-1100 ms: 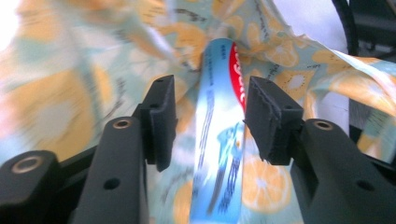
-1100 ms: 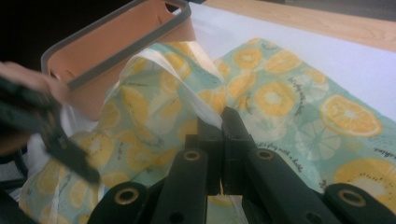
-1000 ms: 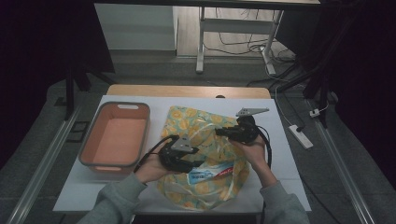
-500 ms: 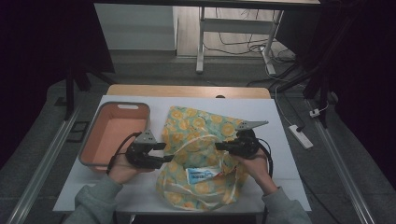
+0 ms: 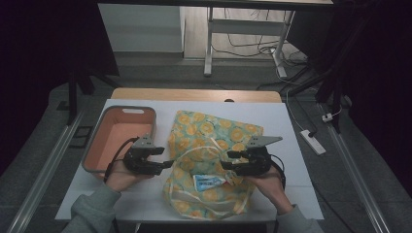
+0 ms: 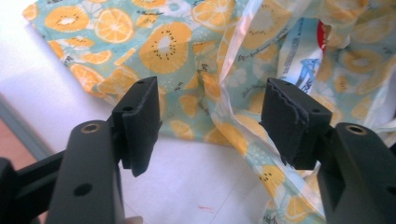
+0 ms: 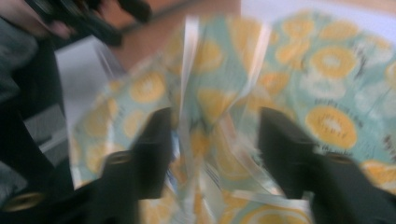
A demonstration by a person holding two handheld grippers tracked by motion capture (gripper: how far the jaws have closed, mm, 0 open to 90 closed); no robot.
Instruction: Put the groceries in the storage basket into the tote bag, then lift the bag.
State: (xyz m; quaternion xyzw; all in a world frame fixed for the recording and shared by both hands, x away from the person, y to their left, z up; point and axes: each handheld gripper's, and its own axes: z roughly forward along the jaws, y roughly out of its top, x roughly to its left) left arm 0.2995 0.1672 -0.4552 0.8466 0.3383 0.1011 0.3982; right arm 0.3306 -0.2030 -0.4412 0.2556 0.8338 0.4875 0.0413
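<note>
A clear plastic bag printed with orange and kiwi slices lies on the white table, its mouth toward me. Inside it sits a blue and white packet. My left gripper is at the bag's left edge. Its jaws have just been opening and stand open in the left gripper view, with the bag's edge beyond them and untouched. My right gripper is at the right side of the mouth. Its jaws have just opened; the blurred right gripper view shows the bag's rim loose between them.
A salmon-coloured tray stands at the table's left, just behind my left hand. The table's near edge runs under the bag's mouth. A power strip lies on the floor to the right. My left gripper appears across the bag in the right gripper view.
My left gripper drew left from the bag's middle to its left edge. My right gripper came toward me and opened off the bag's rim. The bag's mouth spread wider.
</note>
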